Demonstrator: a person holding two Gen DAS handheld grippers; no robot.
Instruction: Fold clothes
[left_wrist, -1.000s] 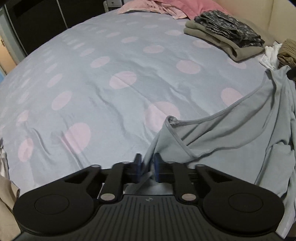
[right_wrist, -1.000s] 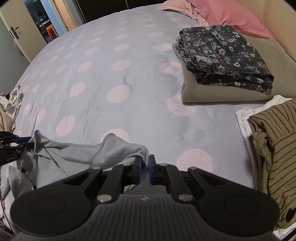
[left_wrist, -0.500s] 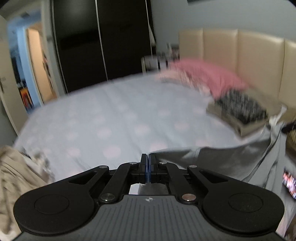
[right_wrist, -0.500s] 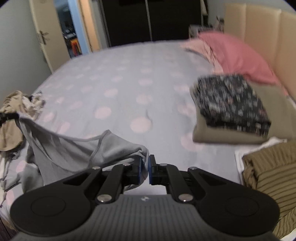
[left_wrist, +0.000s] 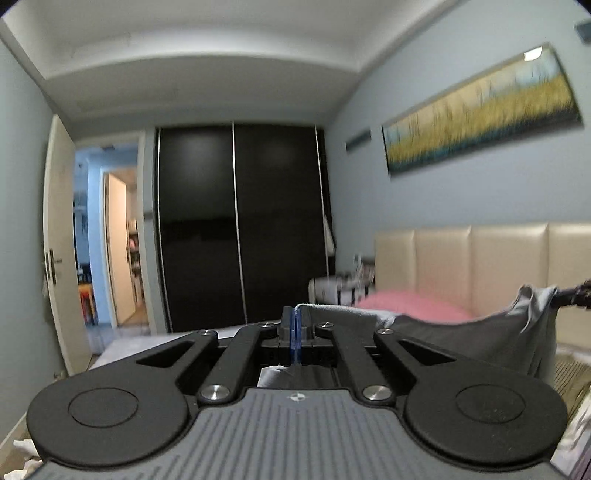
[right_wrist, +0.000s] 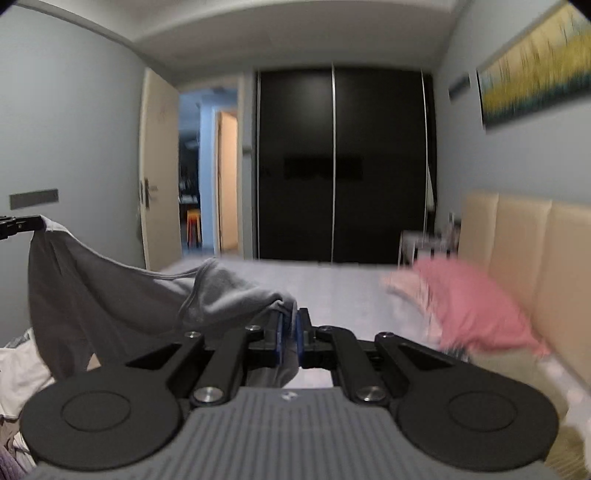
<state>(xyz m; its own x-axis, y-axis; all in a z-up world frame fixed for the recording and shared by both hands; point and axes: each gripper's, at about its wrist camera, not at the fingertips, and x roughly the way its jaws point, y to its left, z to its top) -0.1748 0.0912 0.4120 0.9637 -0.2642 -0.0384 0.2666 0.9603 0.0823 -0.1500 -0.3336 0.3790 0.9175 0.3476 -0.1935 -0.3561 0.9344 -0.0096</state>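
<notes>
Bed (right_wrist: 332, 284) with lilac cover runs toward dark sliding wardrobe (right_wrist: 340, 166); beige padded headboard (left_wrist: 480, 266) at right, pink pillow (right_wrist: 476, 306) against it. Grey garment (right_wrist: 122, 295) hangs in the air above the bed, stretched between both tools. Left tool (left_wrist: 296, 325) pinched together on one thin edge; right tool (right_wrist: 289, 338) clamped on a bunched corner.

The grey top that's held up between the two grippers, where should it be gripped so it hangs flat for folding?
Probably where it is pinched now: the two top corners. The left gripper is shut on a thin edge, the right gripper on a thicker bunch, and the grey top sags between them. Come at each corner level, from its outer side.
</notes>
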